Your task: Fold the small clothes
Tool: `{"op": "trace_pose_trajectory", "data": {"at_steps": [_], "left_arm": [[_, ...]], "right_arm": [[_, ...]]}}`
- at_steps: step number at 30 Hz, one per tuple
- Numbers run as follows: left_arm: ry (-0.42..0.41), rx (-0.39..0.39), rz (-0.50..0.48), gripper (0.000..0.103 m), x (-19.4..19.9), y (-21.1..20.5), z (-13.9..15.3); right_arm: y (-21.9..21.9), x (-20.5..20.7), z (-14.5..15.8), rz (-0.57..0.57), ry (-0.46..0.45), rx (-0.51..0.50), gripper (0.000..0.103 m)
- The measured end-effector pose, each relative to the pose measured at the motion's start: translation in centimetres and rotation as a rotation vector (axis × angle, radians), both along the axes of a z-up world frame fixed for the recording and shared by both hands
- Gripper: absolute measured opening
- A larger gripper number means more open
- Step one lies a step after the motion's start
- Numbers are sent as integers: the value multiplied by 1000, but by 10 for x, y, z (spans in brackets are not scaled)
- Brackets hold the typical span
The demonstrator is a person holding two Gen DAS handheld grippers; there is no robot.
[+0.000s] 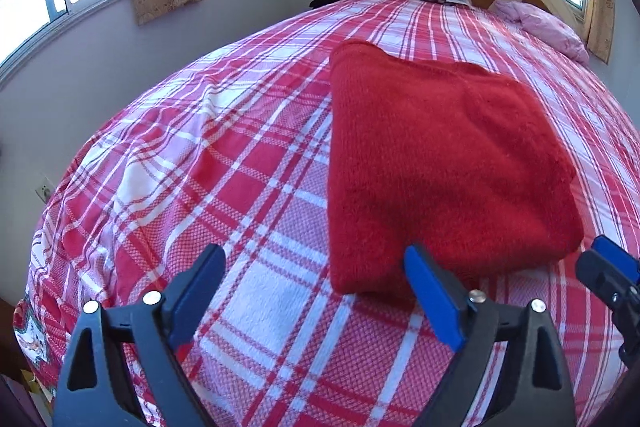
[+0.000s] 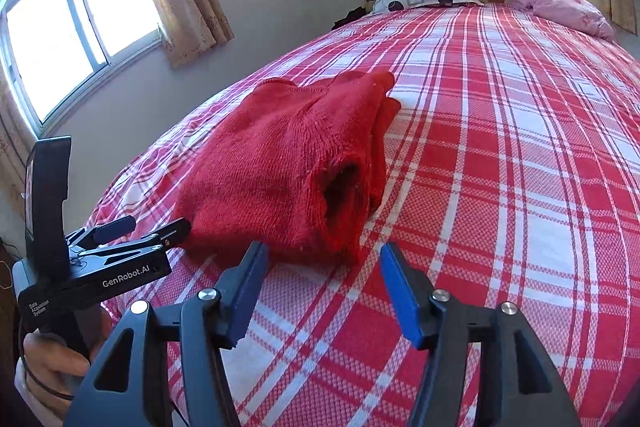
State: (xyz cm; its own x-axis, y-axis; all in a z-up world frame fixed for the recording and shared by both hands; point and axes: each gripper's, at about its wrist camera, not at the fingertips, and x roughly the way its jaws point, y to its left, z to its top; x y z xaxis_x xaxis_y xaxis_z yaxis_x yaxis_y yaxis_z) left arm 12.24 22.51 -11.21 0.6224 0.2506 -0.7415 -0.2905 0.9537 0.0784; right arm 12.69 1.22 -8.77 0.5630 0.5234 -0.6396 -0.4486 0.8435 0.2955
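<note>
One folded red sweater (image 1: 444,163) on the plaid bed (image 1: 240,187), two grippers — left gripper (image 1: 316,291), right gripper (image 2: 320,283) — fingers apart, empty.

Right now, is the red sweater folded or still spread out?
Folded. The red sweater lies as a compact bundle on the plaid bedspread, with stacked layers showing at its edge in the right wrist view; neither gripper holds it.

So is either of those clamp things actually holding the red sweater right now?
No, the red sweater lies folded on the plaid bedspread, and both the left gripper and right gripper have open, empty jaws.
</note>
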Motion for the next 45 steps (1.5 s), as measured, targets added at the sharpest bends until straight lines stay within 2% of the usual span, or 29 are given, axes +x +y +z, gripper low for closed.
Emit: {"op": "trace_pose_trajectory", "data": {"at_steps": [3,6,8,10,11,15,17,19,21,23,24,26,28,30,33,35,37,39,42,45], "left_arm": [[-6,-16,-6,93,-6,0,6],[-31,4,-29,94,-12,-6,20],[-54,3,-47,97,-17,-10,29],[-81,-2,-64,101,-24,-16,38],[-88,-3,-70,102,-27,-17,41],[-78,-1,-123,102,-38,-27,50],[-65,-27,-121,102,-40,-27,58],[-79,-108,-162,102,-46,-26,75],[-138,-147,-198,102,-58,-28,100],[-180,-122,-200,103,-67,-30,118],[-201,-99,-196,103,-73,-29,128],[-225,-86,-182,103,-80,-24,140],[-248,-93,-157,103,-87,-13,151],[-258,-97,-129,103,-93,-2,160],[-284,-109,-91,103,-99,11,167],[-289,-108,-77,103,-100,12,167],[-285,-103,-81,103,-98,7,163],[-277,-73,-81,103,-97,-3,160],[-278,13,-93,103,-98,-30,152],[-273,-12,-126,103,-99,-48,144]], "right_arm": [[-2,-5,4,-6,-6,6,60],[-4,-11,18,-19,-19,19,60],[-5,-16,31,-23,-37,33,61],[-5,-24,42,-24,-64,30,71],[-5,-29,46,-28,-78,26,72],[-11,-43,64,-45,-94,58,72],[-14,-48,77,-54,-87,85,72],[-22,-53,106,-48,-60,161,72],[-30,-57,138,-45,-46,251,72],[-32,-61,169,-64,-47,300,72],[-32,-64,194,-64,-53,345,73],[-27,-68,223,-30,-55,419,73],[-16,-79,254,35,-79,507,81],[-7,-91,268,76,-131,524,86],[-2,-106,258,64,-167,522,86],[-5,-107,232,2,-149,483,87],[-11,-101,198,-99,-117,390,87],[-23,-94,168,-185,-84,341,87],[-45,-88,132,-289,-57,283,87],[-63,-87,112,-343,-46,223,87]]}}
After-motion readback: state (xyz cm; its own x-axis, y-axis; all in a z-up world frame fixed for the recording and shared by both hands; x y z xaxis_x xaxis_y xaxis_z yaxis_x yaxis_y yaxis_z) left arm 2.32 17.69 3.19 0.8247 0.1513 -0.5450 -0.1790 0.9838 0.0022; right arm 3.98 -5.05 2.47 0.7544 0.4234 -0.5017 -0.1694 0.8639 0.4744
